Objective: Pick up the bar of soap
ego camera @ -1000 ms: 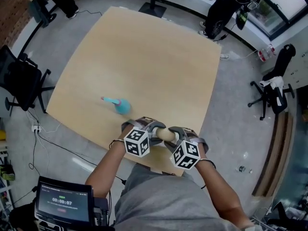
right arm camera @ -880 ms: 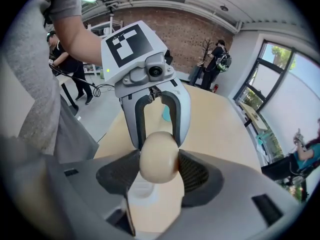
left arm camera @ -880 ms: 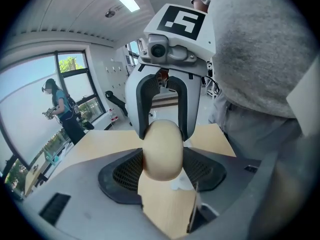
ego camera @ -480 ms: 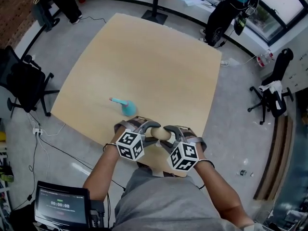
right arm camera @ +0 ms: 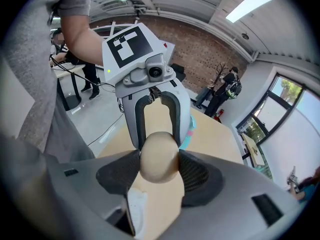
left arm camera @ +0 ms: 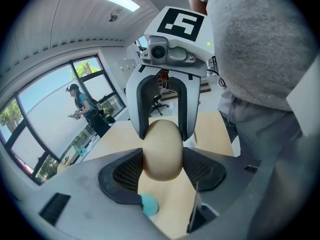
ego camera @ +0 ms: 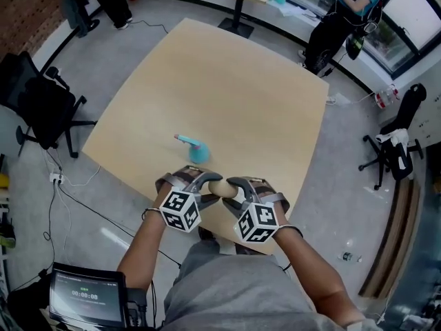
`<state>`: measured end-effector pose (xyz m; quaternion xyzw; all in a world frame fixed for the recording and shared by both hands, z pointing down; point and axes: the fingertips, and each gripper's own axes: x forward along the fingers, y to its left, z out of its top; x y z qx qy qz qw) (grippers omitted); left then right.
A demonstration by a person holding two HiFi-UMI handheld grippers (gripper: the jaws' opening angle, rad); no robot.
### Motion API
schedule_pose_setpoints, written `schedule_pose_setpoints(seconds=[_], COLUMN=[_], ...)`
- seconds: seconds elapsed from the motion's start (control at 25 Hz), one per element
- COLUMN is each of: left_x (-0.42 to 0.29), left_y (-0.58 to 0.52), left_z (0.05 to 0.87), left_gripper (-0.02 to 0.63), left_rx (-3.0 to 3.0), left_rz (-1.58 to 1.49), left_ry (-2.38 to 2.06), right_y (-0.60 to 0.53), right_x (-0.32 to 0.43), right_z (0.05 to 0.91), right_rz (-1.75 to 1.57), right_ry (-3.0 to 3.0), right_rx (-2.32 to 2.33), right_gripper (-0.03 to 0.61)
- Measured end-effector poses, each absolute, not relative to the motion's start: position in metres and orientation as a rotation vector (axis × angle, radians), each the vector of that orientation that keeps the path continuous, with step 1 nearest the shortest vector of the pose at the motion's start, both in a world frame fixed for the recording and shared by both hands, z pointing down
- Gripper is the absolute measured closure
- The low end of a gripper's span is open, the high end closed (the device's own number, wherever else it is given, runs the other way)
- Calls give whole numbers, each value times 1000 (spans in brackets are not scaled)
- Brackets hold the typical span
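The left gripper (left arm camera: 161, 170) and the right gripper (right arm camera: 159, 170) face each other, each with its jaws clamped on one end of the beige bar of soap (ego camera: 219, 187). Below them is the near edge of the wooden table (ego camera: 227, 95). A teal object (ego camera: 196, 150) lies just beyond the left gripper.

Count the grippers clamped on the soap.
2. The left gripper grips the bar of soap at its left end, the right gripper at its right end.

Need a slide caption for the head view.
Both ends held: left tongs and right tongs clamp the soap at the table's near edge; teal item lies just beyond.
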<state>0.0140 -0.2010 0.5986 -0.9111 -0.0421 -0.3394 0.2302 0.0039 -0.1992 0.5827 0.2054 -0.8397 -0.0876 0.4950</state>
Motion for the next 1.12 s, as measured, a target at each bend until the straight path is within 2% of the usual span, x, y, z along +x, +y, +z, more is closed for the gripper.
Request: schedule_pose_setpoints(seconds=[0.52, 1.12], left_x=[-40, -52], left_y=[-210, -210], left_z=[645, 704], left_gripper=[362, 362], left_rx=[-2558, -2646], left_rz=[-1043, -1139], left_ry=[39, 65], right_y=[-208, -209], right_x=[-49, -60], right_z=[628, 688], right_rz=[-260, -196], right_ry=[-2055, -2027], right_rx=[352, 244], right_gripper=[334, 334])
